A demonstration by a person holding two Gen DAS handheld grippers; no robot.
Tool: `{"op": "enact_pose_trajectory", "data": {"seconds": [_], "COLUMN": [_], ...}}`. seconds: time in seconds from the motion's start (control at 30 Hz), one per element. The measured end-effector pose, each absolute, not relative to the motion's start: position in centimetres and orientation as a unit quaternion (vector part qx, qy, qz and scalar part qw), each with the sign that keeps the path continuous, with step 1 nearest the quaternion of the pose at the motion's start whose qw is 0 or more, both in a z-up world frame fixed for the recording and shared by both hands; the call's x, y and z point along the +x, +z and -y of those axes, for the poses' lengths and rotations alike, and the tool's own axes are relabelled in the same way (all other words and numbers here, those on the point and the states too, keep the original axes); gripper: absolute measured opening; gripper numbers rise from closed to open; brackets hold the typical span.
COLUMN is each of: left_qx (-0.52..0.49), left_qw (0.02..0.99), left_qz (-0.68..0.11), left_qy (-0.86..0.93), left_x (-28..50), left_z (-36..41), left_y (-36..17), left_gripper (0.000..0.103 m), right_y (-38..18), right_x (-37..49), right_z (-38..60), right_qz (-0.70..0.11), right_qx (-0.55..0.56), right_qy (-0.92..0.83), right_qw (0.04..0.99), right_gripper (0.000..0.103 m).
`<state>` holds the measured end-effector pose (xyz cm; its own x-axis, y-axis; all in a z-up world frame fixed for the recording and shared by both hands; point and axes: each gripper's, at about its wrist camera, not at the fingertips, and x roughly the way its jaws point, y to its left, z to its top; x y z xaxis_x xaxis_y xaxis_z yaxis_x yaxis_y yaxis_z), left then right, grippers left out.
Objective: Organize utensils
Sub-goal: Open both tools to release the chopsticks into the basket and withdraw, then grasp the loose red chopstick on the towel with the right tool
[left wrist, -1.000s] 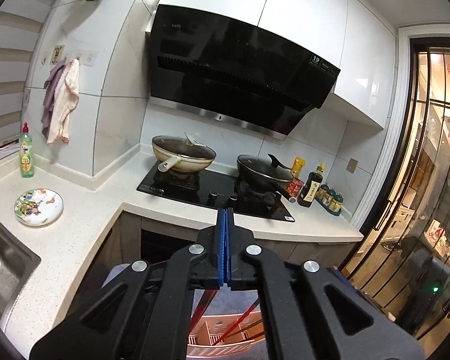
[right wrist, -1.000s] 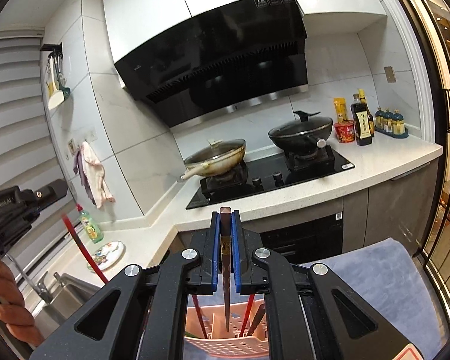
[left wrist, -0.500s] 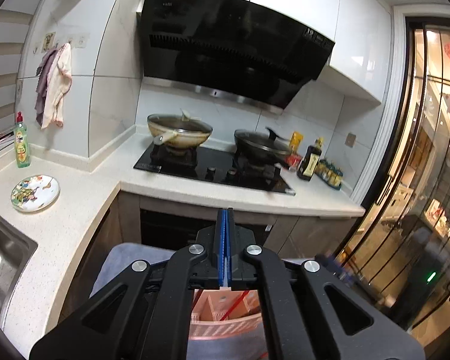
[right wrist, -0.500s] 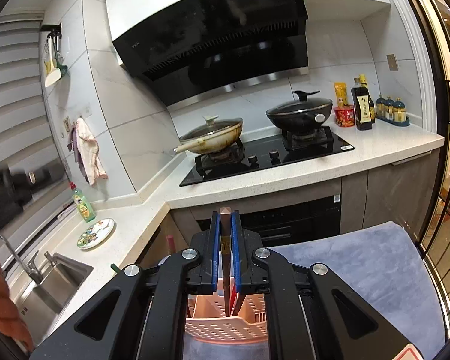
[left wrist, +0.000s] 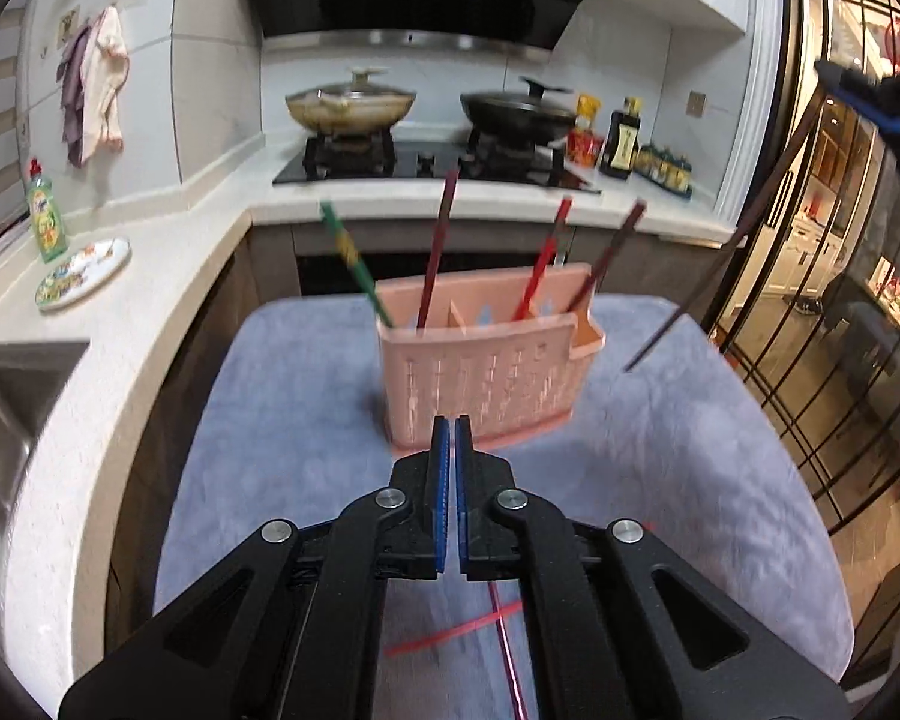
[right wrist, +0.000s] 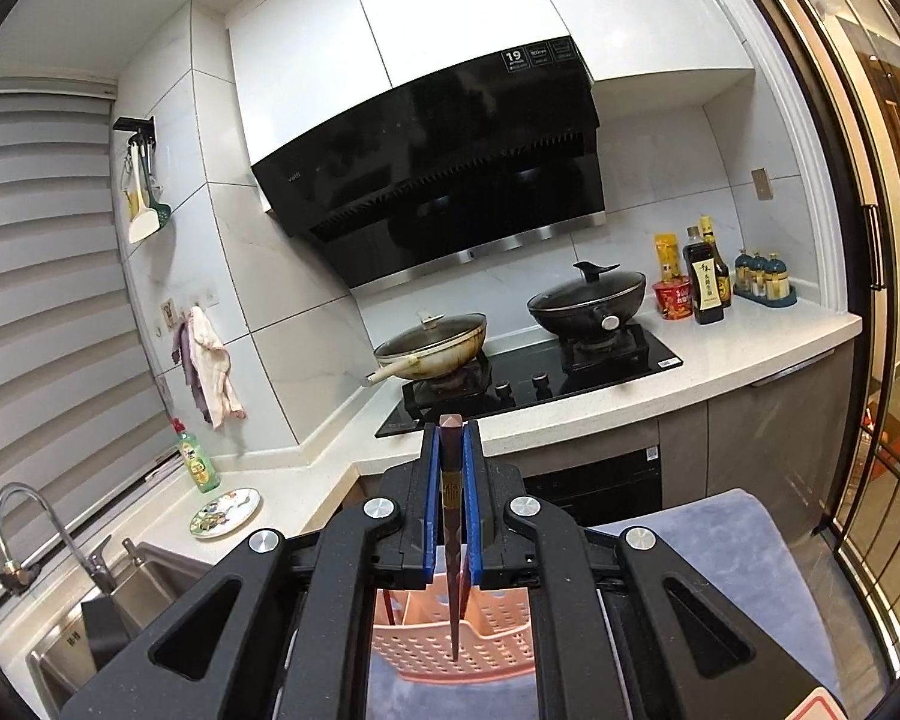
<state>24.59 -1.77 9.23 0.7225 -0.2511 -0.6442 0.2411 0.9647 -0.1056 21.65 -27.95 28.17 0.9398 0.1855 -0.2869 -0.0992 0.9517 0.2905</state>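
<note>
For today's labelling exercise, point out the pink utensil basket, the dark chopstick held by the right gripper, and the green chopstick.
pink utensil basket (left wrist: 486, 384): left wrist view, slotted front wall.
dark chopstick (right wrist: 452, 546): right wrist view, shaft between the jaws.
green chopstick (left wrist: 354, 261): left wrist view, mid-shaft above the basket.

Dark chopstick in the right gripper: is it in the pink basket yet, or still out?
Out. The dark chopstick hangs tilted, its tip right of the pink basket above the cloth; right gripper is clamped on it.
</note>
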Motion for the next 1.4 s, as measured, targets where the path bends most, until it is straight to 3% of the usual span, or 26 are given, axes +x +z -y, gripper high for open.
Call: {"op": "enact_pose_trajectory", "data": {"seconds": [0.3,0.7,0.87,1.13,1.27,1.4], "left_qx": [-0.035,-0.042,-0.042,-0.043,-0.045,-0.035], "left_qw": [0.909,0.91,0.91,0.909,0.91,0.911], "left_qz": [-0.398,-0.398,-0.4,-0.403,-0.401,-0.402], "left_qy": [-0.117,-0.104,-0.102,-0.098,-0.092,-0.086], "left_x": [22.3,23.2,23.3,22.7,22.1,21.4], "left_z": [0.2,-0.8,-1.0,-1.2,-1.3,-1.0], "left_y": [4.3,3.6,3.2,2.8,2.5,2.1], "left_gripper": [0.002,0.002,0.002,0.003,0.013,0.014], "right_y": [28.1,26.8,23.7,21.0,20.1,16.7], "right_x": [24.5,31.5,32.9,29.5,25.9,21.7], "right_z": [26.8,23.5,22.4,23.7,24.9,26.6], "right_qz": [-0.161,-0.145,-0.185,-0.213,-0.233,-0.276], "right_qx": [0.152,0.168,0.149,0.132,0.127,0.131], "right_qy": [0.081,0.073,0.067,0.063,0.069,0.062], "right_qw": [0.972,0.972,0.969,0.966,0.962,0.95], "right_gripper": [0.007,0.007,0.007,0.011,0.012,0.013]}}
